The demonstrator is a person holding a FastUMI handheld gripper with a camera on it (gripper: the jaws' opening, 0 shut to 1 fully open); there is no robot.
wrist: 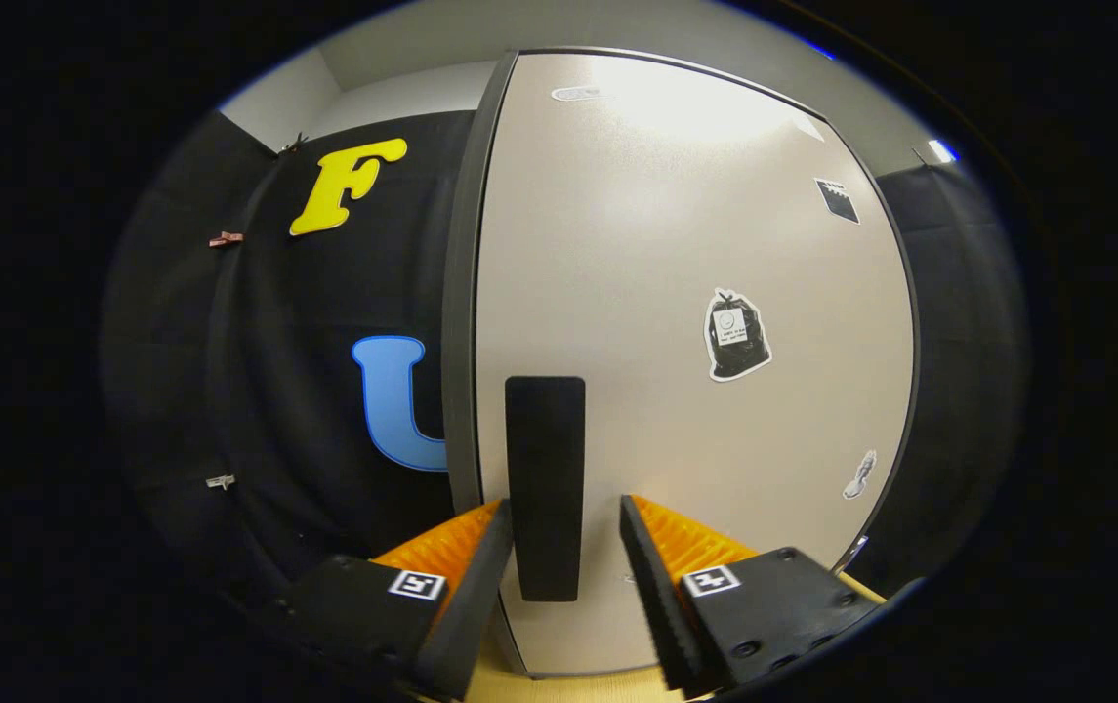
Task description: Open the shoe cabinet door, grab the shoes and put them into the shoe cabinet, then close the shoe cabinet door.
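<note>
The gripper (pixel 566 535) is spread open, fingers flanking the tall, matte black rectangular handle (pixel 545 486) on the smooth, pale beige shoe cabinet door (pixel 695 293), not visibly pressing it.

A glossy black bin-bag sticker (pixel 736 335) sits mid-panel; a small black torn-edged sticker (pixel 837 199) above it, and a tiny pale sticker (pixel 860 475), perhaps a spoon, below.

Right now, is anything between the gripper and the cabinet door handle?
Nothing visible. The gripper is open, its fingers straddling the lower part of the dark vertical handle on the shoe cabinet door. The door looks shut. Whether the fingers touch the handle is unclear.
</note>
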